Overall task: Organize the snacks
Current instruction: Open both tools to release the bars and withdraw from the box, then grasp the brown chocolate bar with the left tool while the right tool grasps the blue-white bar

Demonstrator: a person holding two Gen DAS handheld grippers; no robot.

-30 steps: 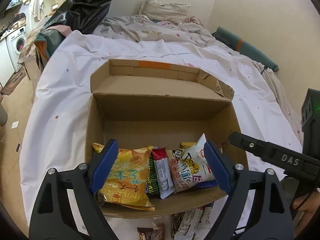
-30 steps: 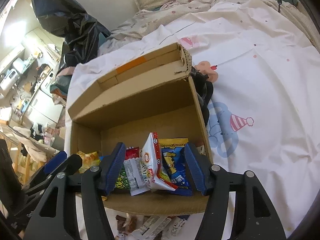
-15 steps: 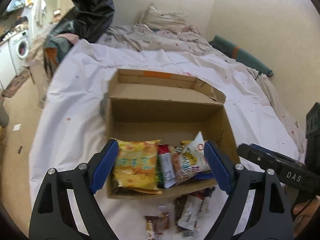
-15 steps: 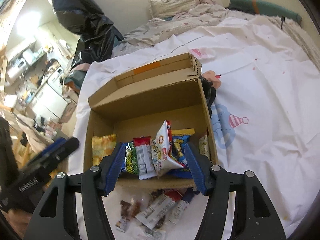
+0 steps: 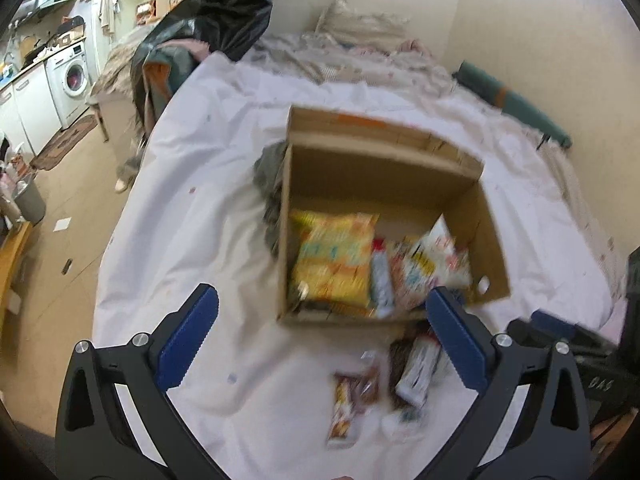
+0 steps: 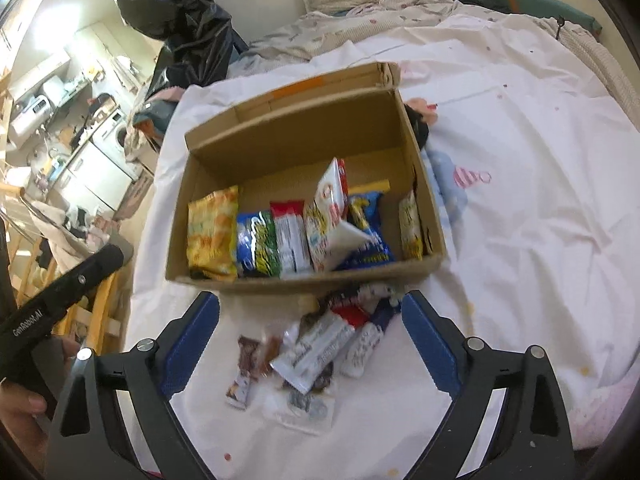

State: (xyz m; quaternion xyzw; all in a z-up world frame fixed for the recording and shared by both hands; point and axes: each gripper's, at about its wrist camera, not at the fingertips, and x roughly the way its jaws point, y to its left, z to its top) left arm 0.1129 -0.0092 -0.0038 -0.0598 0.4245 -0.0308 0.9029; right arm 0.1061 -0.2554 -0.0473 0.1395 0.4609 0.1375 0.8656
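a cardboard box (image 6: 304, 184) sits open on a bed covered with a white sheet (image 6: 520, 208). along the near wall of the box stands a row of snack packets: a yellow bag (image 6: 212, 236) at the left end, then a blue and green packet (image 6: 257, 242), a red-topped white bar (image 6: 290, 240), a white packet (image 6: 330, 220) tilted up over a blue bag (image 6: 370, 236), and a slim yellow packet (image 6: 411, 226) against the right wall. the far half of the box floor is bare cardboard.

just in front of the box, on the sheet, lies a loose pile of snack bars (image 6: 316, 344), overlapping one another, with a small brown bar (image 6: 243, 376) at its left edge.

the right gripper (image 6: 310, 344) hangs over this pile with its blue-padded jaws spread wide and nothing between them. the left gripper (image 5: 322, 344) is likewise wide apart and holding nothing, hovering near the box front, left of the pile; its view is blurred.

a black plastic bag (image 6: 176, 12) is heaped at the far left of the bed, and a washing machine (image 5: 72, 76) stands in the room beyond.
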